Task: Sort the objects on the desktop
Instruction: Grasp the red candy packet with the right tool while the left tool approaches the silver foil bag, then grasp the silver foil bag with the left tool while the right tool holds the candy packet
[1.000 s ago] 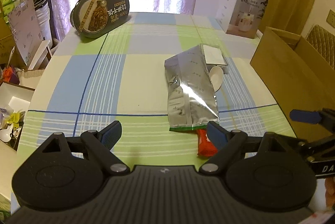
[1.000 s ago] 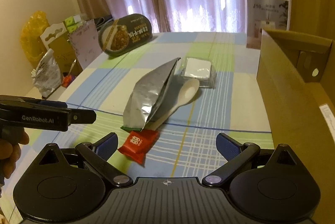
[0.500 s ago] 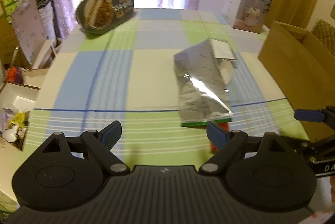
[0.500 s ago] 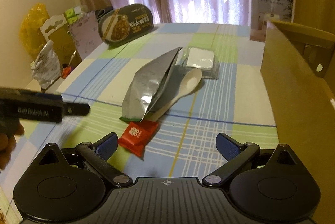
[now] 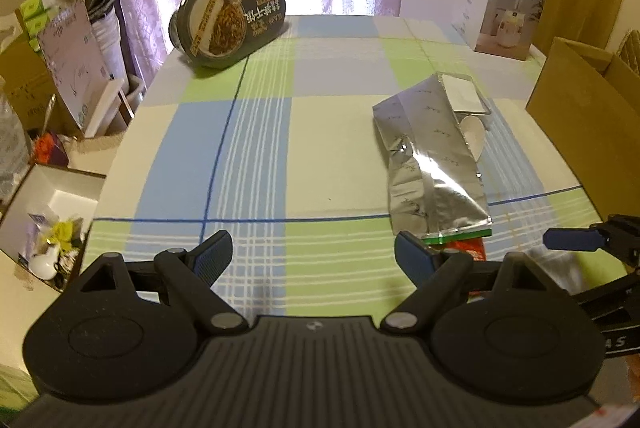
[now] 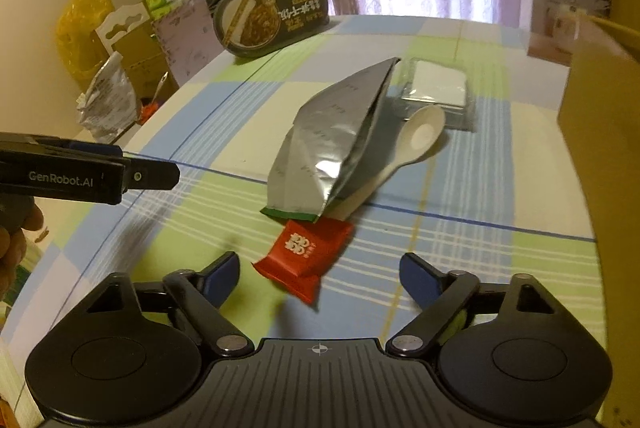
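While both grippers hover above the near edge of the checked tablecloth (image 5: 260, 148), each holds nothing: the left gripper (image 5: 314, 254) has its blue, ribbed pads spread wide apart, and the right gripper (image 6: 320, 274) likewise stands with its fingers apart. Just beyond the right gripper lies a small red sachet (image 6: 306, 258), glossy, rectangular and printed with white characters, flat on the cloth. Its far end touches the green-edged mouth of a crinkled silver foil pouch (image 6: 332, 144), a long flattened bag with reflective creases. A white plastic spoon (image 6: 416, 140), smooth and oval-bowled, lies bowl up with its handle running under the pouch's right side. Just beyond the spoon sits a shallow clear tray with a white square top (image 6: 438, 90). At the far left of the cloth, an oval dark instant-noodle bowl (image 5: 230, 18) stands tilted on its edge. A brown cardboard box (image 5: 580, 116), matte and open-topped, stands on the right. A white printed carton (image 5: 506, 12) stands at the far right.
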Demonstrator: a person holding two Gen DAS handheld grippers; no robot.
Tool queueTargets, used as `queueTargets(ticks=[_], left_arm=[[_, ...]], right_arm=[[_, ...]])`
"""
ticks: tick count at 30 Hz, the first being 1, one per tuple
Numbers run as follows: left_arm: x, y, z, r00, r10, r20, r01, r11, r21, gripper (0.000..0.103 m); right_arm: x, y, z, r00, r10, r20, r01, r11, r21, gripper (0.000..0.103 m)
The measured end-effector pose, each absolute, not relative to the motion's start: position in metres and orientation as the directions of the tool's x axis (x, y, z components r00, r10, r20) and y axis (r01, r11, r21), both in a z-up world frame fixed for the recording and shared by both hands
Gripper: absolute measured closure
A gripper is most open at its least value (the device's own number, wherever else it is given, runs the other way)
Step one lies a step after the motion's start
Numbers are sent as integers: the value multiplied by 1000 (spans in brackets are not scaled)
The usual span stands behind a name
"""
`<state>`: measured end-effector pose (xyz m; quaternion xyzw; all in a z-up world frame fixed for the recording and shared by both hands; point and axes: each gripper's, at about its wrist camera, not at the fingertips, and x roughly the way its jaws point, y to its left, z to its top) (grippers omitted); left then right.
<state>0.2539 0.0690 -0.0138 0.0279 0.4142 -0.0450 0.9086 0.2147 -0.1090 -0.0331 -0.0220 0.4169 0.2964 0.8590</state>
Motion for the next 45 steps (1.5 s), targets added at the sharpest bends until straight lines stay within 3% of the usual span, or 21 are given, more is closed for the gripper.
queueTargets(ticks=[14,20,32,45], left_arm=[[270,75,-24,629,-74,-774,86,996,-26,17],[273,69,-28,618,-87,-781,96,995,-34,17],[282,46,-36,601,-126,-789,143,988,-49,17],[313,4,-47,597,-260,-759,208,964,-167,18]], right_arm=[[224,-78,-58,496,457,-739,-542,827,148,47],[221,-76,-61,503,436,-747,-554,826,109,70],[212,-115,-52,539,343,-769,-481,875,53,73],[244,-157,-49,555,317,-769,-386,917,99,72]])
